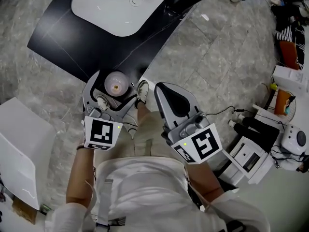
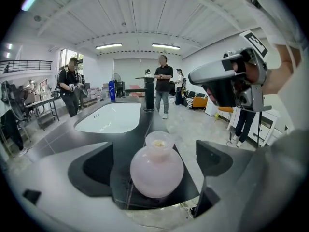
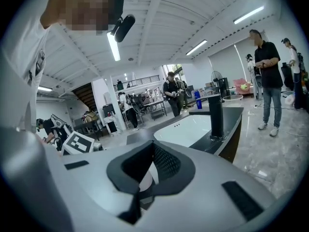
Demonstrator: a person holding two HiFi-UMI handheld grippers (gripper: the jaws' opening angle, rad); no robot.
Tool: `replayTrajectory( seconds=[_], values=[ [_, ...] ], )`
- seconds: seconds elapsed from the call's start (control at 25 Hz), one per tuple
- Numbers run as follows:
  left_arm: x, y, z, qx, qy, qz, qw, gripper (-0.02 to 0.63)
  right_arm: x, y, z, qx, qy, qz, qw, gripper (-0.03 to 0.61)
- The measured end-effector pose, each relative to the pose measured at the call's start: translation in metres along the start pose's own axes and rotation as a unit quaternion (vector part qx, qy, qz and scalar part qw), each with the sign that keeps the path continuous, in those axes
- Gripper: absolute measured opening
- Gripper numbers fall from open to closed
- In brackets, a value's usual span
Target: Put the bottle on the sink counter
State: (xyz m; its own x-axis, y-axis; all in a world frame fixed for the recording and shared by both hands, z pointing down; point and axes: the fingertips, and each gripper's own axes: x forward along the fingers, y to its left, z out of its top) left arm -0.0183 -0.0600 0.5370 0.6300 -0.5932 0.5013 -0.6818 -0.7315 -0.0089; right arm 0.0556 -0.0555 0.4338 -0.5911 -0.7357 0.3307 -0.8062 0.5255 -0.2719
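A round pale pink bottle (image 1: 116, 83) with a short open neck stands upright at the near corner of the black sink counter (image 1: 72, 37). My left gripper (image 1: 116, 88) is open, its jaws wide on either side of the bottle (image 2: 157, 170) and clear of it. The white basin (image 2: 113, 117) lies further along the counter (image 2: 145, 124). My right gripper (image 1: 166, 88) hangs to the right of the bottle over the floor, shut with nothing in it. In the right gripper view, that gripper (image 3: 145, 182) points toward the basin (image 3: 188, 129) and the black faucet (image 3: 216, 117).
A white box (image 1: 19, 144) stands on the floor at the left. White devices and cables (image 1: 256, 149) crowd the floor at the right. Two people (image 2: 164, 83) (image 2: 72, 86) stand beyond the counter. My own shoe (image 1: 141, 91) is by the counter's corner.
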Motion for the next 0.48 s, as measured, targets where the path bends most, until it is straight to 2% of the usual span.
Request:
replayTrajectory(
  seconds=[0.48],
  values=[
    [-0.036,0.014,0.043,-0.005,-0.019,0.008,0.9998,0.512,-0.019,0.02,0.062,-0.033,-0.054,-0.017,0.998,0.011]
  ],
)
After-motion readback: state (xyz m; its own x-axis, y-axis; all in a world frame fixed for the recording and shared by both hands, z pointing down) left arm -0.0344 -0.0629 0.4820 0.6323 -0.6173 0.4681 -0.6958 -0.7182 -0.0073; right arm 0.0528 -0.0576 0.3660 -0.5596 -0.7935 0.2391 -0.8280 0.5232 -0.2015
